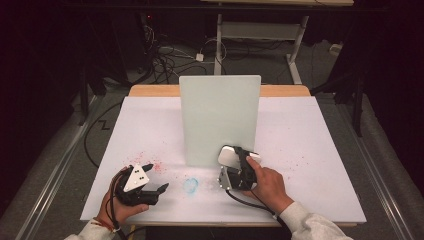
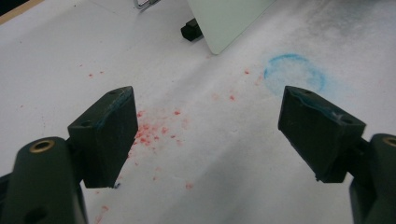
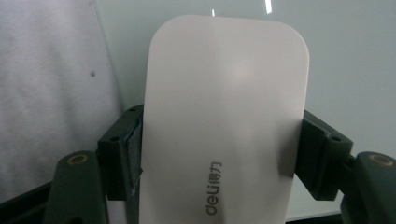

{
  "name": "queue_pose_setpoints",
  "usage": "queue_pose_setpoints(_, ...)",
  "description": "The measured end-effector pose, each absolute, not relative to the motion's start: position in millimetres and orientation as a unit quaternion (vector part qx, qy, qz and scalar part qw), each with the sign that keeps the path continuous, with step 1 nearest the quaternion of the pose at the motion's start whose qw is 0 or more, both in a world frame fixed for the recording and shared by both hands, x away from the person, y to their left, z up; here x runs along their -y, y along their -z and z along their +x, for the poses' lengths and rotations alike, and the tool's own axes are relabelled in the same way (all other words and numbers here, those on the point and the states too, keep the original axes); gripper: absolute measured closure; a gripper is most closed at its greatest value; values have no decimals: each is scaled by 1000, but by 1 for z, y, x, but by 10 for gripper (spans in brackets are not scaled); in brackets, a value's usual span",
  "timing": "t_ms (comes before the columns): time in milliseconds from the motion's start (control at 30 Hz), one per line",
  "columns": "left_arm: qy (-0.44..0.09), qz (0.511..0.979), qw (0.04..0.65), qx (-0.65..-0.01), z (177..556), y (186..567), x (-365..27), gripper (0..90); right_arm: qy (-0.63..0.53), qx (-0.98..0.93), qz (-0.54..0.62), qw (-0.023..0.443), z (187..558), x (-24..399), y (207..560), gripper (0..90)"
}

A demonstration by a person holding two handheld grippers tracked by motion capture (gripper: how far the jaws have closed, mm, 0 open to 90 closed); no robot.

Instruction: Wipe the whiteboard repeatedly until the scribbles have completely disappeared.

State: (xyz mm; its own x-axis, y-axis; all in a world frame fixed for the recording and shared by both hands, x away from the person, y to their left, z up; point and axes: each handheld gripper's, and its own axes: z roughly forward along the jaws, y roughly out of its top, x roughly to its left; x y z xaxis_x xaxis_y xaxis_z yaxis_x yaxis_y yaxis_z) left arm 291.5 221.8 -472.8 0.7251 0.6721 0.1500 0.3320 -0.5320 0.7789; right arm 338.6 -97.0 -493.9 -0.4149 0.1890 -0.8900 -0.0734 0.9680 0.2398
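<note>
**Kid:** Right up close, two black jaws pinch a flat white thing with rounded corners. What is it?

**Helper:** It looks like a whiteboard eraser (image 3: pixel 224 121). It has "deli" printed on it. The right gripper (image 1: pixel 239 167) has its jaws closed on the eraser's two long sides.

**Kid:** Where is the eraser now?

**Helper:** It is held up off the tabletop (image 1: pixel 310 150), right by the bottom right corner of the standing board (image 1: pixel 220 117). The board is pale green-white and stands upright in the middle. I can't tell if the eraser is touching it.

**Kid:** And the other one?

**Helper:** The left gripper (image 1: pixel 156 177) is low over the tabletop, near the front left. Its jaws are wide open and hold nothing. Under them are red specks (image 2: pixel 154 130). A blue ring smudge (image 2: pixel 294 72) lies between the two grippers.

**Kid:** How do you wipe well?

**Helper:** I think the job is wiping the board. Keep the eraser flat on the board, not on its edge. Press softly, because the board only stands on small black feet (image 2: pixel 191 30) and could tip back. Go in slow, straight rows. The free gripper could steady the board's side.
</note>
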Motion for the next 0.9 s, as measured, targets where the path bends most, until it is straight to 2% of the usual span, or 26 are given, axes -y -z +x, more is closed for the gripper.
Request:
queue_pose_setpoints(333, -225, 845, 382, -299, 291, 472, -224, 197, -101, -840, 32, 532, 336, 110, 497, 309)
queue_pose_setpoints(667, -225, 846, 379, -299, 292, 472, -223, 197, -47, -849, 40, 525, 340, 147, 489, 309)
queue_pose_setpoints(900, -226, 845, 380, -302, 292, 472, -224, 197, -34, -839, 13, 543, 337, 137, 496, 309)
